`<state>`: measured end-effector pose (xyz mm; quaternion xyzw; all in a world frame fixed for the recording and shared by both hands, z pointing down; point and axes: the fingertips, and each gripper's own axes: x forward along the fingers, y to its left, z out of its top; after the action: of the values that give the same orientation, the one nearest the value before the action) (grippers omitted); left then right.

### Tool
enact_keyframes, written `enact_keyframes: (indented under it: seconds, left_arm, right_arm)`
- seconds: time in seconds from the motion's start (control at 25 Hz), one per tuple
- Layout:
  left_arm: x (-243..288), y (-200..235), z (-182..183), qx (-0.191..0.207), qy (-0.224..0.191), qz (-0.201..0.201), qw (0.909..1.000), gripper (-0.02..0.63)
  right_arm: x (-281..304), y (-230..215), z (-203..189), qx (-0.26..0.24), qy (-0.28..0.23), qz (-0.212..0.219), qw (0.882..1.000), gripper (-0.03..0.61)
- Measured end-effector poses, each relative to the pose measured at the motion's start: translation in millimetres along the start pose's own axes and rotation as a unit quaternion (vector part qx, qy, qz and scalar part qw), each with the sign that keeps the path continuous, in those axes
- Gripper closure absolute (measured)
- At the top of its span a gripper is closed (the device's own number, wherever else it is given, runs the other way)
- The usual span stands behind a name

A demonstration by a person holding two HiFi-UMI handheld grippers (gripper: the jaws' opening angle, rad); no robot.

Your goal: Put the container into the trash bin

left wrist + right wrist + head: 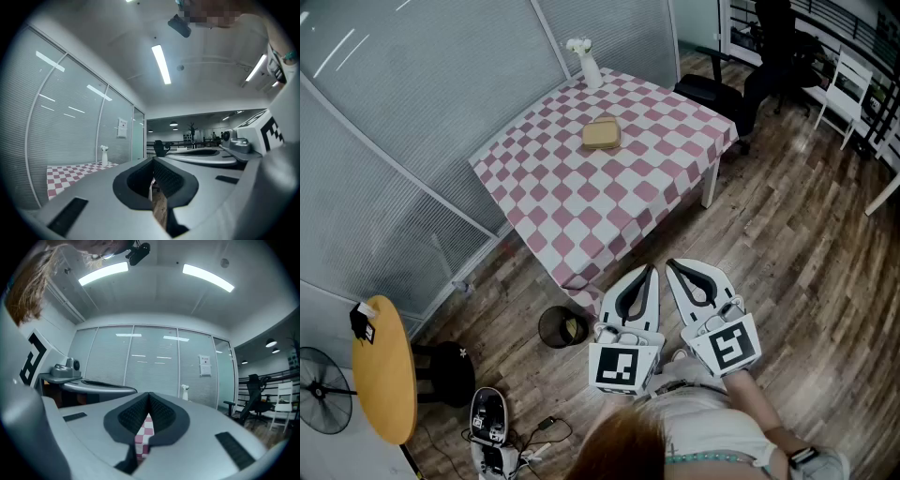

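A tan, flat container (602,134) lies on the table with the pink-and-white checked cloth (581,202), near its far side. A round black trash bin (562,327) stands on the wood floor by the table's near corner, with something pale inside. My left gripper (652,269) and right gripper (669,264) are held side by side, level, short of the table's near edge. Both are shut with nothing between their pads. In the left gripper view the jaws (153,161) meet over the floor. In the right gripper view the jaws (149,395) meet in front of the checked cloth.
A white vase (586,62) stands at the table's far corner. Glass partitions run along the left. A yellow round table (384,370), a fan (323,389) and a black stool (445,370) are at lower left. A black office chair (712,94) stands beyond the table.
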<state>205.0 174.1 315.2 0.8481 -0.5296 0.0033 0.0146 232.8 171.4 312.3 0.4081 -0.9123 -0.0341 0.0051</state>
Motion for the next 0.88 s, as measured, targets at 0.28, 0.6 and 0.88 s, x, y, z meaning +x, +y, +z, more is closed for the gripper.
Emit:
enact_keyframes:
  seconds: [0.28,0.6,0.88]
  left_arm:
    - [11.2,-10.5,-0.1,-0.001,-0.001,-0.001,1.0000,0.601]
    - [25.3,-0.1,-8.3,-0.015,0.005,0.013,0.9998,0.601]
    - [55.4,34.4,-15.5,-0.030,0.002,-0.004,0.9995,0.601]
  right_arm:
    - [-7.0,-20.5,3.3,-0.012,-0.021,-0.002,1.000,0.586]
    - [5.3,-30.7,-5.3,-0.007,-0.005,0.008,1.000,0.586]
    - [46.5,-45.1,-8.1,-0.006,-0.007,-0.004,1.000,0.586]
